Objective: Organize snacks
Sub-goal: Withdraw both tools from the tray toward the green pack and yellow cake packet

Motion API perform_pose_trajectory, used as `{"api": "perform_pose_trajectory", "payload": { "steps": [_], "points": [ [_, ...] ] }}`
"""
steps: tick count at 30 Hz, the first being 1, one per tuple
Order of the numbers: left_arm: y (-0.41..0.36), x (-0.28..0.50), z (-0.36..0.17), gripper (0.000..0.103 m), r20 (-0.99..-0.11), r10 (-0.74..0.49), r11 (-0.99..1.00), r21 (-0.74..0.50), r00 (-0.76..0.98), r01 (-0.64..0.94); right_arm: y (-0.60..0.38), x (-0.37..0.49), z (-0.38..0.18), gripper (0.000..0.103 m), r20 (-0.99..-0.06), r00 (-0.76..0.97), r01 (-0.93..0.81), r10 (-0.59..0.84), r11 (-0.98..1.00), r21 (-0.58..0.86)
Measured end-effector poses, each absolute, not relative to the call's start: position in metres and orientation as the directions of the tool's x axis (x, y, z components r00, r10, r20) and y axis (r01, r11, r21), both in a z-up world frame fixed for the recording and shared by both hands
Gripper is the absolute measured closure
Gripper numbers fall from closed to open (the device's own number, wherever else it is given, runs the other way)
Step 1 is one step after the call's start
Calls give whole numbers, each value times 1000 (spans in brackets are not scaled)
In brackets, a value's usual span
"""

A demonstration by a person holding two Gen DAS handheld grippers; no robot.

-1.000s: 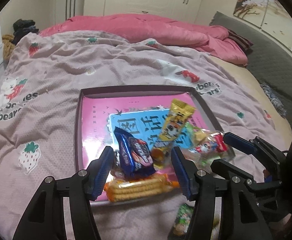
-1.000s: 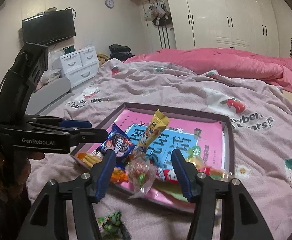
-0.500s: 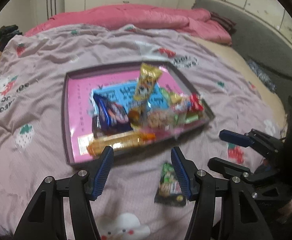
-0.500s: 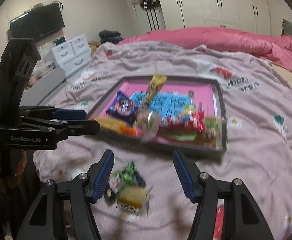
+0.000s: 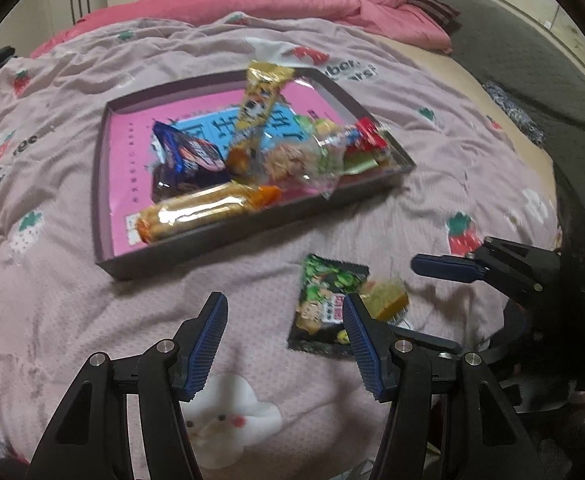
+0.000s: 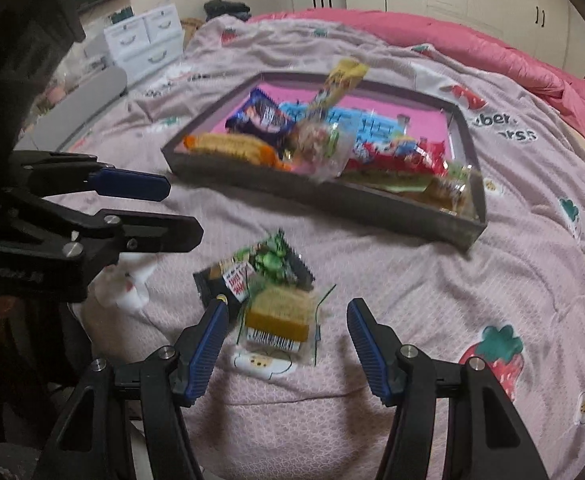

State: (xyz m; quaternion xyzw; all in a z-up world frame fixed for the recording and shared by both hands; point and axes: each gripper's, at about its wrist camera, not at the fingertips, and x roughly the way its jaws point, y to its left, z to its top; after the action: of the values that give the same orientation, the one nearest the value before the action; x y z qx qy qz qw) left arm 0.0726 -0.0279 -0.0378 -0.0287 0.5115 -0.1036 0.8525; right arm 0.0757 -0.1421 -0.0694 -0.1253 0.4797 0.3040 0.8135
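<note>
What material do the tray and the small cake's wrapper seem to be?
The tray looks like stiff cardboard with a matte grey-purple finish: thin straight walls, sharp corners, printed pink floor. It might be a box lid. The small cake's wrapper looks like thin clear plastic film: glossy, crinkled, with the cake visible through it.

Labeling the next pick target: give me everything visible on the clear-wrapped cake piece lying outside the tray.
The cake piece is a small rectangular block, pale yellow on top with a darker golden-brown side, sealed in clear, crinkly plastic with a white barcode label at its near end. It lies flat on the pink bedspread, outside and in front of the tray, its far end overlapping the green-and-black snack packet. It sits ahead of the right gripper, between its open fingers, which are not touching it. The image is slightly blurred.
</note>
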Motion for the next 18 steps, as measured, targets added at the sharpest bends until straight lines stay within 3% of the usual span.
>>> {"api": "perform_pose_trajectory", "payload": {
  "steps": [10, 14, 18],
  "points": [
    [-42, 73, -56, 41, -888, -228, 969, -168, 400, 178, -144, 81, -86, 42, -879, 332, -586, 342, 805, 92],
    [-49, 74, -63, 41, -893, -234, 967, -170, 385, 192, -153, 88, -85, 52, -873, 358, -549, 330, 831, 89],
    [-53, 79, -72, 41, -901, -230, 966, -167, 368, 195, -158, 95, -88, 52, -877, 365, -531, 311, 844, 78]
  ]
}}
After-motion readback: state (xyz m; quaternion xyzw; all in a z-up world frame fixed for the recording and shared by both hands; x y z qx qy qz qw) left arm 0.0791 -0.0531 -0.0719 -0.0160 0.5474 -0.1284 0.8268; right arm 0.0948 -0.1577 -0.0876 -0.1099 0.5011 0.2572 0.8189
